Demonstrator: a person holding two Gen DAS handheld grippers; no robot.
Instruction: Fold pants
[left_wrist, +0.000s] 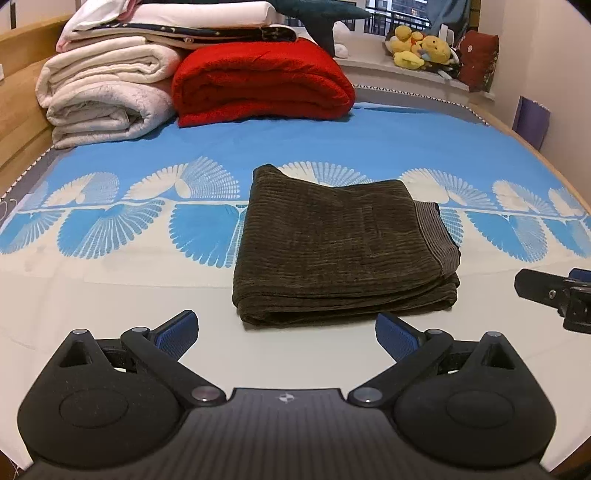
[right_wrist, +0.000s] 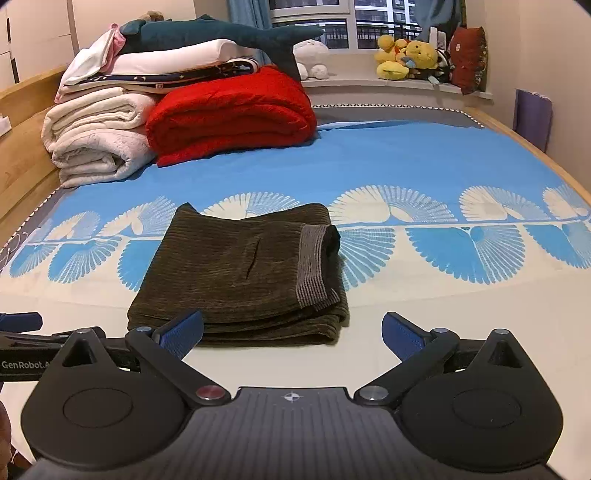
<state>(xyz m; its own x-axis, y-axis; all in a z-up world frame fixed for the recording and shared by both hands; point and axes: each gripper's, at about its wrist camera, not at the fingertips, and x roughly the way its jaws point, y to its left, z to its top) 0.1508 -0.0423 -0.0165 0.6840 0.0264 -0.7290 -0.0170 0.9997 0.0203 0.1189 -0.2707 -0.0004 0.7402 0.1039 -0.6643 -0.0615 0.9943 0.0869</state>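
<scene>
Dark olive corduroy pants (left_wrist: 340, 247) lie folded in a compact stack on the bed, grey ribbed waistband at the right side. They also show in the right wrist view (right_wrist: 236, 277). My left gripper (left_wrist: 286, 334) is open and empty, just in front of the pants' near edge. My right gripper (right_wrist: 291, 332) is open and empty, in front of the pants' near right corner; its left blue pad (right_wrist: 184, 330) overlaps the fold's edge in view. The right gripper also shows at the right edge of the left wrist view (left_wrist: 554, 295).
The bed sheet (left_wrist: 110, 295) is blue and white with fan patterns. Folded white blankets (left_wrist: 107, 96) and a red blanket (left_wrist: 258, 81) are stacked at the back left. Plush toys (left_wrist: 421, 46) sit on the window ledge. A wooden bed frame (left_wrist: 18, 110) runs along the left.
</scene>
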